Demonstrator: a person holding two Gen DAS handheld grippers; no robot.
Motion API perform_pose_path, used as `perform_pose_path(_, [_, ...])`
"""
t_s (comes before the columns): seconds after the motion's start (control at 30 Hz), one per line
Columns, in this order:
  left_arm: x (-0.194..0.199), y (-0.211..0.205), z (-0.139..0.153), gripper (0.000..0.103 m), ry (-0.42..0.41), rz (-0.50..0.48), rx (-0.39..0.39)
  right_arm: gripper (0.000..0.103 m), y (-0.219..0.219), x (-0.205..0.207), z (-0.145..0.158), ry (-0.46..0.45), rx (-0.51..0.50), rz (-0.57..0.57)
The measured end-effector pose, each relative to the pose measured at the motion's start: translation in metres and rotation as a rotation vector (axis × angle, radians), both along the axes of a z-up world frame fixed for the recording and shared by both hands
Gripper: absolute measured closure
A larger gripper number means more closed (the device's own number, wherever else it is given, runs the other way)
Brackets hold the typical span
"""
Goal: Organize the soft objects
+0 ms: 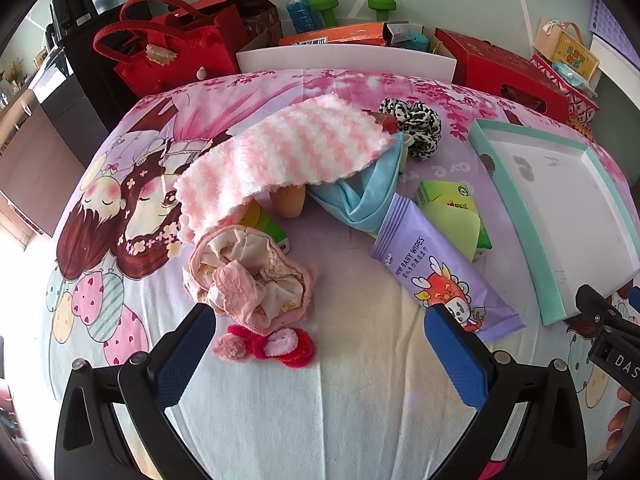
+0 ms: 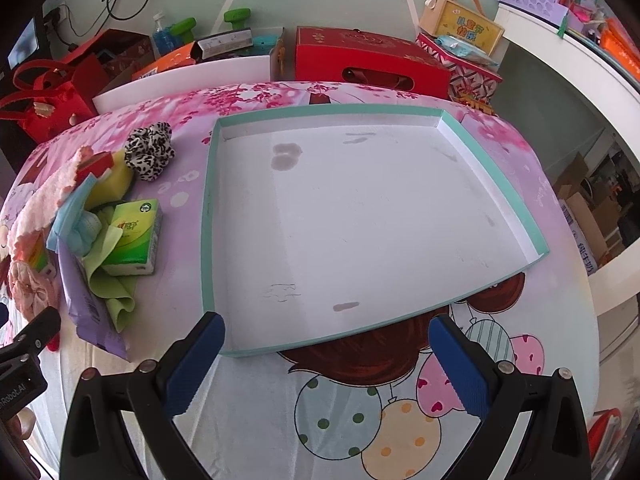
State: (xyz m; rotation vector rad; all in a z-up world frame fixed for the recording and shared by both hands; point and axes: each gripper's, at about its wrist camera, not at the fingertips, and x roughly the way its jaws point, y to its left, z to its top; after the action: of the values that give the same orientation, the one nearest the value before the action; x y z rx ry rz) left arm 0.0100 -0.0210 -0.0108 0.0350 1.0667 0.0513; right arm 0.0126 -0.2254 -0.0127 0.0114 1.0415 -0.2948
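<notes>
A pile of soft things lies on the cartoon bedsheet: a pink-and-white striped fluffy cloth [image 1: 280, 152], a blue cloth [image 1: 368, 196], a crumpled pink fabric piece [image 1: 248, 276], a red-pink hair tie [image 1: 268, 346], a leopard scrunchie [image 1: 416, 120] and a light green cloth [image 1: 456, 224]. A teal-rimmed white tray [image 2: 208, 216] lies empty to the right. My left gripper [image 1: 320, 340] is open just above the sheet near the hair tie. My right gripper [image 2: 326, 344] is open over the tray's near edge.
A purple baby wipes pack [image 1: 440, 268] and a green tissue pack [image 2: 136, 236] lie beside the cloths. Red boxes [image 2: 368, 60], a red felt bag [image 1: 168, 44], a white board [image 1: 344, 60] and bottles stand along the back.
</notes>
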Motion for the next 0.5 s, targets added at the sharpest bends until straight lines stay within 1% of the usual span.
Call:
perform_pose_path(0.3, [-0.0002,-0.0049,0.0019,0.000,-0.006,-0.002,0.030,0.000,-0.0094,-0.0015,0.0019,-0.001,0.007,-0.028])
perform_pose_path(0.5, [-0.0005,-0.0043,0.0037,0.000,-0.010,-0.004,0.035,0.000,-0.0071,-0.0002,0.0019,0.001,0.006,-0.021])
